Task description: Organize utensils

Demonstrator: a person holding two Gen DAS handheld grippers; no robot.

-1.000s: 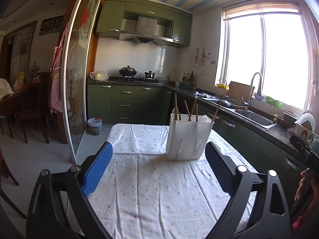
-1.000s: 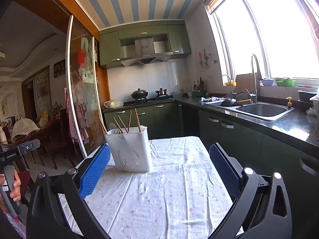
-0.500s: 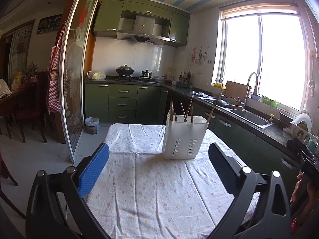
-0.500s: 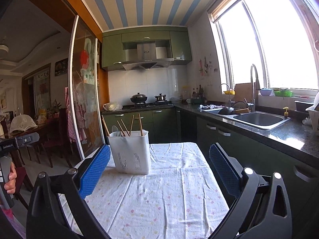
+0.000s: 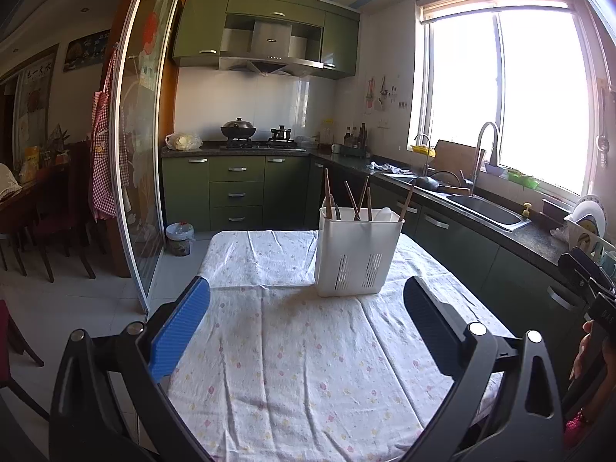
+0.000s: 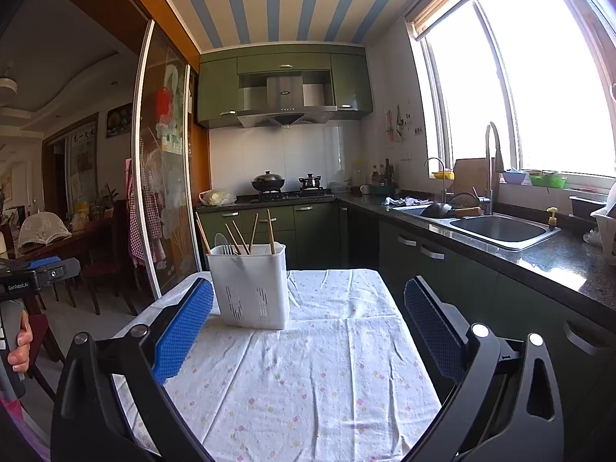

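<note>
Broadly, the setting is a green-cabinet kitchen with a table (image 5: 308, 385) in the foreground, draped in a thin white cloth printed with small pastel flowers; the fabric lies creased and slightly rumpled, so anything set on it sits on a soft, slightly uneven surface. Along the right wall runs a dark speckled counter with a steel sink (image 6: 500, 229) under a bright window.

On the far half of the table stands the utensil holder (image 5: 356, 254), a white plastic caddy, upright, with a rounded rectangular body and slotted drainage vents low in its front wall. It stands a little to the right of centre in the left wrist view and to the left in the right wrist view, which suggests it lies roughly between the two tools, reachable by either.

Inside it, several brown wooden chopsticks (image 5: 348, 202) lean at different angles against the rim, their tips fanning out above it. A metal fork (image 6: 228, 248) and a pale spoon-like piece also show at the rim. No loose utensils are visible on the cloth, so the utensils seen already stand gathered in the holder.

The left gripper (image 5: 308, 331) hovers low over the near edge of the table with its jaws spread wide and nothing between them; its blue ribbed pad faces inward. The right gripper (image 6: 308, 335) is likewise held wide apart and empty, its textured blue pads clear of the holder.
</note>
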